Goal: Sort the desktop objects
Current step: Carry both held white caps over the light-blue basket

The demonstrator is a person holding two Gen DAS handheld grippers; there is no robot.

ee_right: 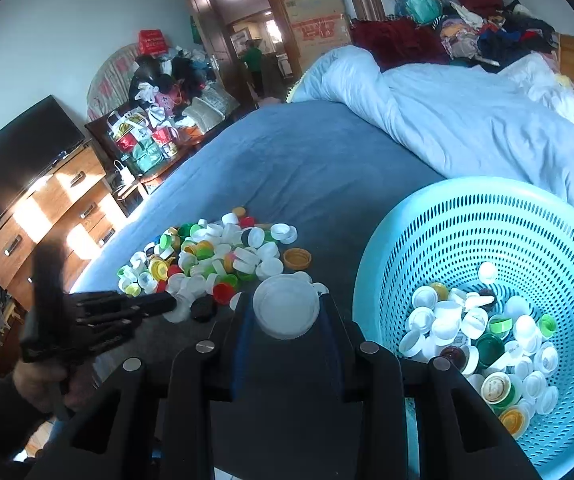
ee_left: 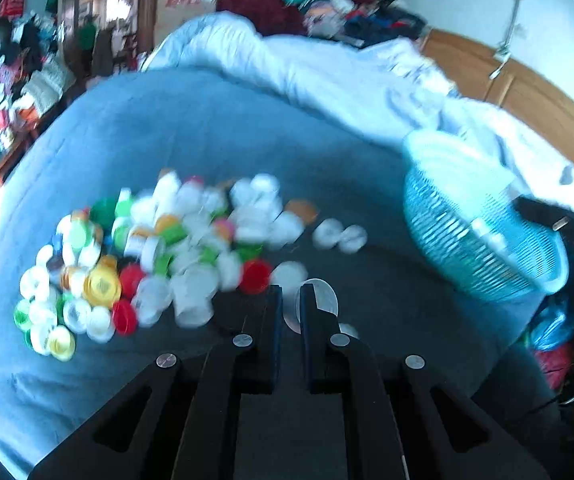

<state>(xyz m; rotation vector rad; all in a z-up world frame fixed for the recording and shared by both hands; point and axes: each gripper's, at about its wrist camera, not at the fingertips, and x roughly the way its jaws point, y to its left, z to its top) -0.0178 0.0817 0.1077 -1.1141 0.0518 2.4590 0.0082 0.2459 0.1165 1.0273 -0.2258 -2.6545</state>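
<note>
Right gripper: clamped across a large white lid, centre frame, just left of the turquoise basket.
Left gripper: fingers nearly together on the edge of a clear lid; grip uncertain through blur.
Cap pile: on the blue bedcover, centre left.
Basket contents show only in the right wrist view.
Cardboard box: red print, unreadable.

free: bare bedsheet | blocked: cap pile, basket, maybe quilt
</note>
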